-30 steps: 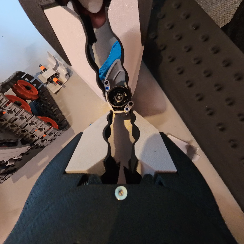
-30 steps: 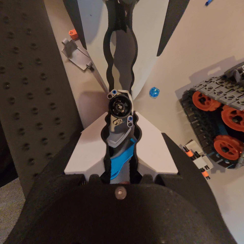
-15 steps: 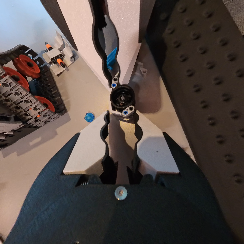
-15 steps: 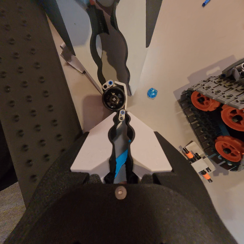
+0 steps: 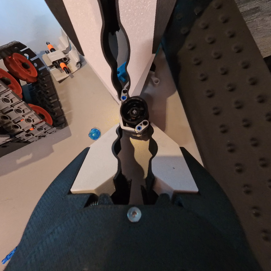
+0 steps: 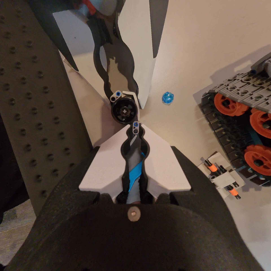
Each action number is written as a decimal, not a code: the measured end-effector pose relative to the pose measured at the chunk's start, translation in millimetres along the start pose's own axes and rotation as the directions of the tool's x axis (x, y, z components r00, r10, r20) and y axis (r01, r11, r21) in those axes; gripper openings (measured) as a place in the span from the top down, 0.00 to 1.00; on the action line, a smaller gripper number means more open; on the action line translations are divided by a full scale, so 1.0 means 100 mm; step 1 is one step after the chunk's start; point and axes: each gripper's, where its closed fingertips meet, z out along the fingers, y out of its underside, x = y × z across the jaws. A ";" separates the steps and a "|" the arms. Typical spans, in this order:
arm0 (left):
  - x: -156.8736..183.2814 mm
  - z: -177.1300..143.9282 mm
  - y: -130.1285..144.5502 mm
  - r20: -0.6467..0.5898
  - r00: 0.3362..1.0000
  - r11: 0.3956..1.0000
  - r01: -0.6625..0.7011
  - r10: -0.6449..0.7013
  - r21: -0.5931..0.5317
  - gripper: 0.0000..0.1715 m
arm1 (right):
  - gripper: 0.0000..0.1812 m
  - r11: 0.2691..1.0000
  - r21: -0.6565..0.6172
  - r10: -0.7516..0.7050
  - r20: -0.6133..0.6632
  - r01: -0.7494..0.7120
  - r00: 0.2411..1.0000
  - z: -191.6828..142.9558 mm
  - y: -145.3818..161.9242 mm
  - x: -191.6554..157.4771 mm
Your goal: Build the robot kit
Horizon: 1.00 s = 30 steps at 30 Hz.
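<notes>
Shifted out past the fingertips, the wheel assembly (image 5: 133, 112) lies lengthwise between facing grippers: right gripper (image 6: 135, 127) clamps its blue tail, left gripper (image 5: 134, 130) sits narrow around the white end, grip unconfirmed.

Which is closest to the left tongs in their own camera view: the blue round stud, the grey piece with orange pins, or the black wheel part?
1. Black wheel part, right at the left tongs tips.
2. Blue round stud, just left on the table.
3. Grey piece with orange pins, far upper left.
</notes>
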 end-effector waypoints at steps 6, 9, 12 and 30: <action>-0.07 -0.03 0.02 0.031 0.999 1.000 0.014 -0.014 -0.015 0.73 | 0.98 1.000 -0.009 0.016 0.016 -0.016 1.000 -0.01 0.01 0.01; -0.07 -0.07 -0.02 0.056 0.998 1.000 0.024 -0.024 0.004 0.64 | 0.98 1.000 -0.005 0.014 0.007 -0.014 1.000 0.00 0.01 0.01; -0.05 -0.12 -0.13 0.104 0.995 0.999 -0.016 0.012 0.033 0.63 | 0.98 1.000 -0.004 0.013 0.000 -0.013 1.000 0.00 0.00 0.02; -0.03 -0.10 -0.24 0.278 0.918 0.959 -0.265 0.282 -0.099 0.94 | 0.98 0.999 -0.024 0.036 -0.053 -0.038 0.998 -0.01 0.00 0.07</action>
